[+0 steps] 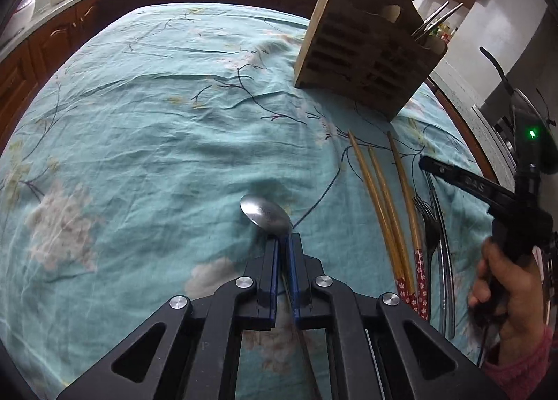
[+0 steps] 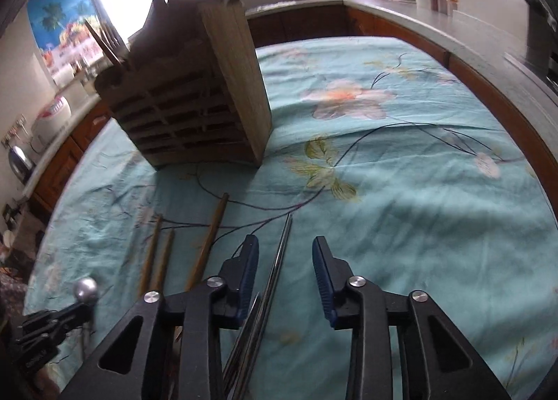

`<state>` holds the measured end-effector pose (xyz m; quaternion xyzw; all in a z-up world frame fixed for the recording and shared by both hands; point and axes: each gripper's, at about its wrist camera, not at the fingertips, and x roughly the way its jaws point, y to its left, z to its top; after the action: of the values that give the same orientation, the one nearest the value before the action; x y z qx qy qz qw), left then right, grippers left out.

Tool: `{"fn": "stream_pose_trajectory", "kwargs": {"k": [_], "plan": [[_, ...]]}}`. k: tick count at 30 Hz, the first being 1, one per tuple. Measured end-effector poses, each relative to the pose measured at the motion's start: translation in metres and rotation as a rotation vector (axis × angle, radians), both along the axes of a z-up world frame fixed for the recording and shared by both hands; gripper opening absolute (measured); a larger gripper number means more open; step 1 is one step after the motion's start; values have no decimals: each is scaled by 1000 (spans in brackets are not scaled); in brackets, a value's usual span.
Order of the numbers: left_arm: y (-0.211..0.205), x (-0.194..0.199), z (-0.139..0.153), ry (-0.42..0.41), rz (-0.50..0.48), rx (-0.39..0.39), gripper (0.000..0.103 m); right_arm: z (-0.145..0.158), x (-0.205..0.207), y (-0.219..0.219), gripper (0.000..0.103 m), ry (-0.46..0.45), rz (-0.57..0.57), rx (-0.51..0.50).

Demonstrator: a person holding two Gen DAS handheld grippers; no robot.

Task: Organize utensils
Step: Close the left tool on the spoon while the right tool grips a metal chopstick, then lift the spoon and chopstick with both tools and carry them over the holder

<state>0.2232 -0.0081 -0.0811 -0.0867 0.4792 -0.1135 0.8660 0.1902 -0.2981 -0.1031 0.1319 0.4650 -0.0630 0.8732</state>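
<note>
The left gripper [image 1: 283, 243] pinches the spoon [image 1: 266, 214] at its neck. The right gripper [image 2: 285, 253] stands spread around metal chopsticks [image 2: 275, 267], lower centre. A thin, off-centre hold could let either slip.

A home kitchen: wooden cabinets [image 1: 21, 65], countertop [image 2: 401, 12] with bowls.

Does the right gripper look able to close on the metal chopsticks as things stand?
Probably yes. The right gripper is open, and the metal chopsticks lie on the tablecloth between its fingers, nearer the left one, with nothing covering them.
</note>
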Motion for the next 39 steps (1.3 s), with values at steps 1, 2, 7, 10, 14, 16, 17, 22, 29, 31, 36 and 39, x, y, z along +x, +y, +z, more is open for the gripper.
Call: {"fn": "stream_pose_trajectory", "kwargs": {"k": [1, 2, 7, 10, 14, 16, 17, 22, 29, 31, 36, 39], "plan": [[1, 1, -1, 5, -7, -1, 5, -3, 5, 0, 28, 7, 3, -17], [1, 2, -2, 14, -12, -4, 6, -2, 8, 1, 25, 8, 7, -35], [2, 6, -1, 35, -32, -37, 16, -4, 12, 11, 10, 24, 29, -104], [-5, 7, 1, 31, -40, 5, 17, -5, 11, 16, 7, 14, 41, -119], [-13, 6, 1, 31, -55, 58, 5, -2, 7, 12, 4, -9, 48, -47], [-11, 5, 1, 30, -58, 41, 4, 4, 2, 12, 4, -28, 49, -15], [-9, 4, 2, 28, -57, 35, 4, 8, -1, 11, 4, -38, 49, -4], [1, -9, 17, -18, -48, -2, 2, 36, -19, 10, 4, -108, 39, 53], [18, -33, 58, -104, -44, -63, 1, 76, -42, 7, 4, -205, 32, 94], [23, -40, 69, -136, -41, -77, 1, 86, -48, 8, 4, -229, 30, 96], [35, -57, 91, -189, -23, -107, 1, 107, -59, 7, 4, -282, 25, 99], [39, -65, 101, -220, -6, -113, 1, 120, -65, 6, 4, -316, 20, 89]]}}
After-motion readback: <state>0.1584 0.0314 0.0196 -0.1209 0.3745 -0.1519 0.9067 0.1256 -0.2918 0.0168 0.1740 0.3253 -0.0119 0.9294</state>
